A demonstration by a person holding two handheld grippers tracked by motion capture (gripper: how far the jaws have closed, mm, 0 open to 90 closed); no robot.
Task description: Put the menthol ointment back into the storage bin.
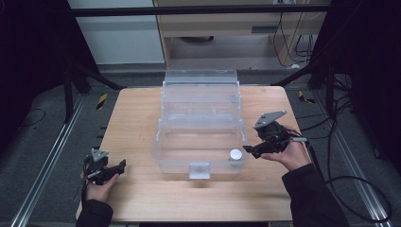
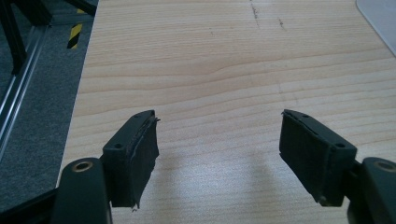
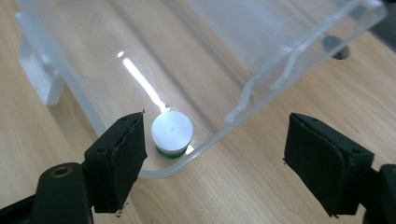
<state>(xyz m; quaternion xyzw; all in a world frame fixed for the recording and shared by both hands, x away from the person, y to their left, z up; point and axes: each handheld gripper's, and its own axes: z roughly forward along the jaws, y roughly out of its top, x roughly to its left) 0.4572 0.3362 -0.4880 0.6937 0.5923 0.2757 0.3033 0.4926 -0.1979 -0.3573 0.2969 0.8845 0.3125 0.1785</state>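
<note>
In the near right corner of the clear plastic box (image 1: pixel 201 137), which stands open mid-bench (image 1: pixel 142 198), sits a small white-capped jar (image 1: pixel 235 154) with a green base. The right gripper (image 1: pixel 250 150) hangs just beside that corner, jaws spread wide and empty. The left gripper (image 1: pixel 118 166) rests low at the bench's near left, well apart from the box, jaws likewise wide open, holding nothing.

Glossy clear plastic box (image 1: pixel 200 142) on a matt, pale wood table (image 1: pixel 142 198).
</note>
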